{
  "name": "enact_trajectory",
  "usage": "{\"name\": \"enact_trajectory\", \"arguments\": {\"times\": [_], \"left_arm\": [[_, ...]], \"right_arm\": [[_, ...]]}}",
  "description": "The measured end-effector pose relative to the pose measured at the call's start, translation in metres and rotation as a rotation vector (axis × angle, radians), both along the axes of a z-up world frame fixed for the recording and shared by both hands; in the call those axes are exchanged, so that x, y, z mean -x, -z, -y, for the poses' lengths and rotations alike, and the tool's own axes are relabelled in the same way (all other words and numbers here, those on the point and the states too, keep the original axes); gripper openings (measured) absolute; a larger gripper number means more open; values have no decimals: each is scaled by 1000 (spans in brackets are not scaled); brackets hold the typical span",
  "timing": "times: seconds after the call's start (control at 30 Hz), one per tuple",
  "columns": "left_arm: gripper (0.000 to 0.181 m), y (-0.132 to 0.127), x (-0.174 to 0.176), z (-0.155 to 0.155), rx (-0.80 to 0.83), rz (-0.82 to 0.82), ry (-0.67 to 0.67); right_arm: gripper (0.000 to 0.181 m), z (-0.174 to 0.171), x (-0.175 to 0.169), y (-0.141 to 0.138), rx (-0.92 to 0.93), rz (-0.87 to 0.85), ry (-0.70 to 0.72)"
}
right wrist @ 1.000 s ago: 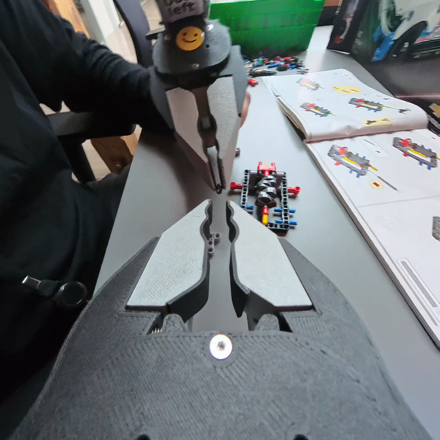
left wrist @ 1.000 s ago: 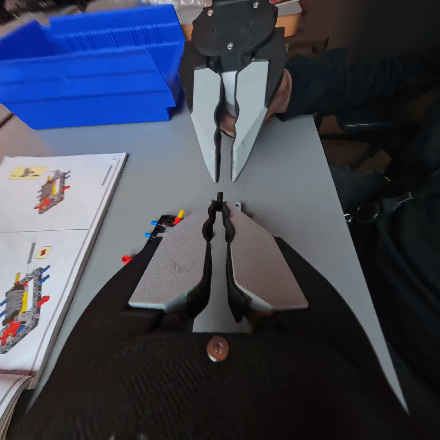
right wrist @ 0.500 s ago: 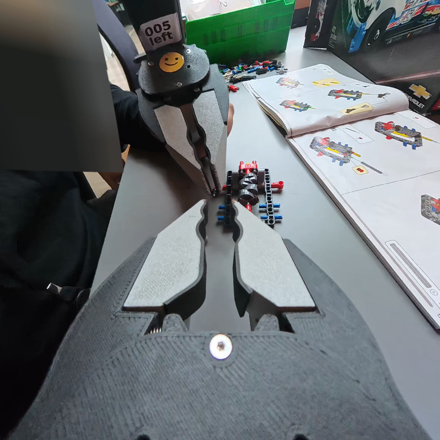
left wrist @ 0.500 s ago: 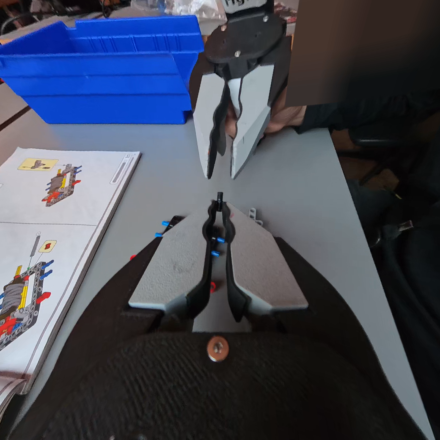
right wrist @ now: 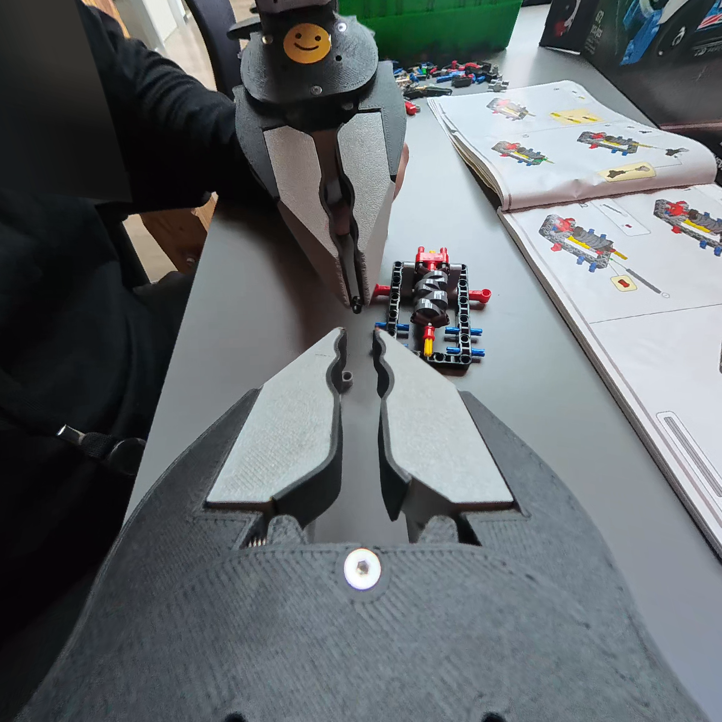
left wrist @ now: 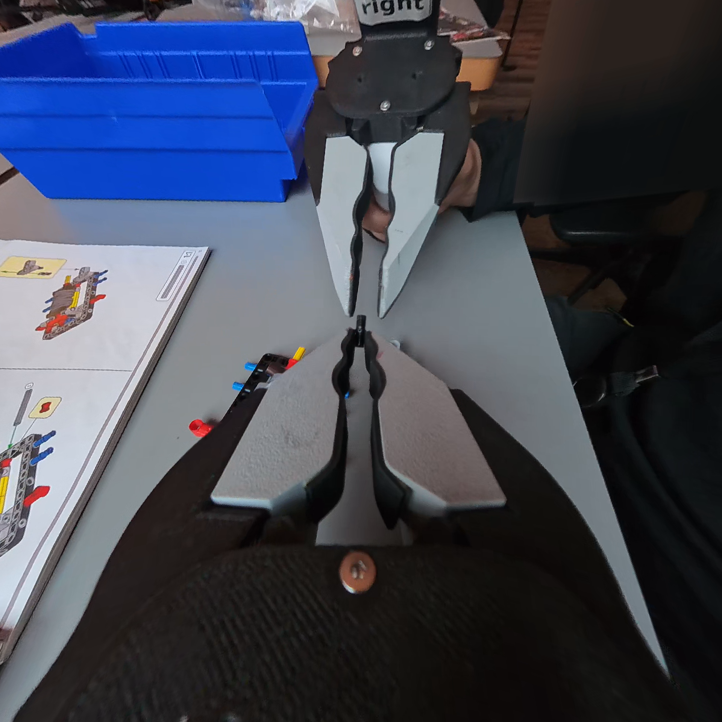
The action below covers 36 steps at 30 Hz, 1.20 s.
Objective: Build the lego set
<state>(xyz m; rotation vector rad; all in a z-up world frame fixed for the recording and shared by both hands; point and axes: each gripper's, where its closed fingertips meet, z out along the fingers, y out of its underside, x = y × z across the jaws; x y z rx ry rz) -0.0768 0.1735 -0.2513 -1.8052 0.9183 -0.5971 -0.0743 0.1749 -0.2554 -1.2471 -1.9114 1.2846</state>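
Left to right on grey table (right wrist: 547,410). Left tool (left wrist: 360,339) clamped on small black pin (left wrist: 360,326), held clear of the surface, pin tip protruding from the fingertips. Right tool (right wrist: 358,331) facing it tip to tip, jaws parted, nothing between them; small grey connector (right wrist: 346,377) lying on table beneath. Partly built black lego frame (right wrist: 429,308) with red, blue and yellow pins just right of the tools, flat on table. Open instruction booklet (right wrist: 625,242) farther right. Blue bin (left wrist: 156,117) behind, in left wrist view.
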Motion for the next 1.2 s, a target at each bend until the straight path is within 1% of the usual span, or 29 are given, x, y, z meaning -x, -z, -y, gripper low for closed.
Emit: {"name": "enact_trajectory", "arguments": {"times": [0.23,0.37,0.77,0.83,0.9,1.0,1.1,1.2], "left_arm": [[2,-5,-6,3,-23,24,23],[2,-6,-9,4,-26,33,28],[2,-7,-8,2,-34,36,5],[4,-5,-8,2,-22,30,4],[10,-2,-7,2,1,17,4],[17,9,-6,5,58,-36,9],[20,26,-6,12,136,-113,6],[19,36,-6,14,160,-178,-22]], "right_arm": [[7,7,1,-14,66,-52,-21],[1,10,2,-15,45,-63,-23],[1,8,3,-12,28,-55,-14],[1,5,1,-7,25,-20,-17],[0,-1,-1,3,4,28,-1],[1,-1,-7,20,5,155,-2],[0,2,-7,33,-96,240,12],[1,8,-10,41,-168,337,-2]]}}
